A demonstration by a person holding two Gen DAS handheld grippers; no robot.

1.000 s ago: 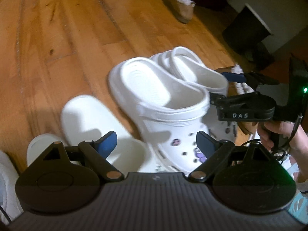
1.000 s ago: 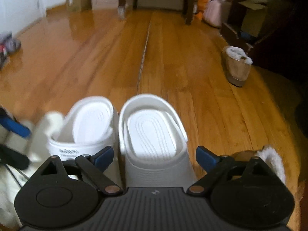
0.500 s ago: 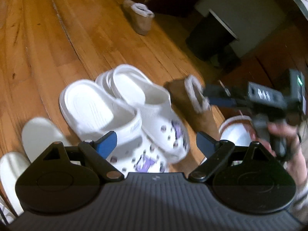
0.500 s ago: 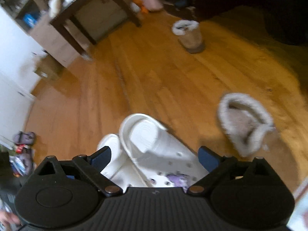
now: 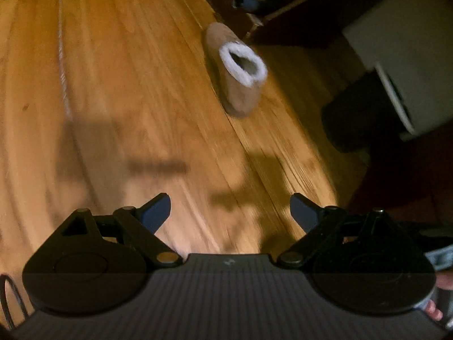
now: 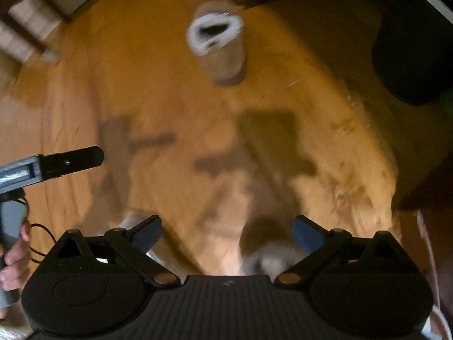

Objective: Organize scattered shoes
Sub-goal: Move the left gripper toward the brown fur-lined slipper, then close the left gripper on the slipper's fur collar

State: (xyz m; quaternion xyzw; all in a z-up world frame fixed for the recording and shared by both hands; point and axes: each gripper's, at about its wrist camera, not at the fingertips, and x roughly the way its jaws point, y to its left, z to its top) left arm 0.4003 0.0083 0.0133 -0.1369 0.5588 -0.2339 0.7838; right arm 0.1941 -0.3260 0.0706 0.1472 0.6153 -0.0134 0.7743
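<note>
The tan boot with its white fleece lining stands upright on the wooden floor, well ahead of both my hand-held grippers and touching neither. Seen from my left wrist, it sits up and to the right of centre, its fleecy opening turned toward me and its toe pointing away, close to the dark furniture along the far edge of the room. Seen from my right wrist, the same boot shows near the top middle, smeared by blur, with its fleece collar facing the camera.

My left hand-held gripper has its blue-tipped fingers spread wide, and nothing lies between them but bare floorboards and shadows. My right hand-held gripper is likewise spread wide and holds nothing. Just beyond its fingers, low in the right wrist view, there is a blurred fuzzy brown and pale shape on the floor; I cannot tell what it is. A pale rounded shape peeks out behind the left finger, too blurred to name.

From my right wrist I can see the left hand-held gripper reaching in from the left edge, with my left hand wrapped round its grey handle. A dark rounded object and a pale boxy thing stand off to the right of the boot, well apart from it.
</note>
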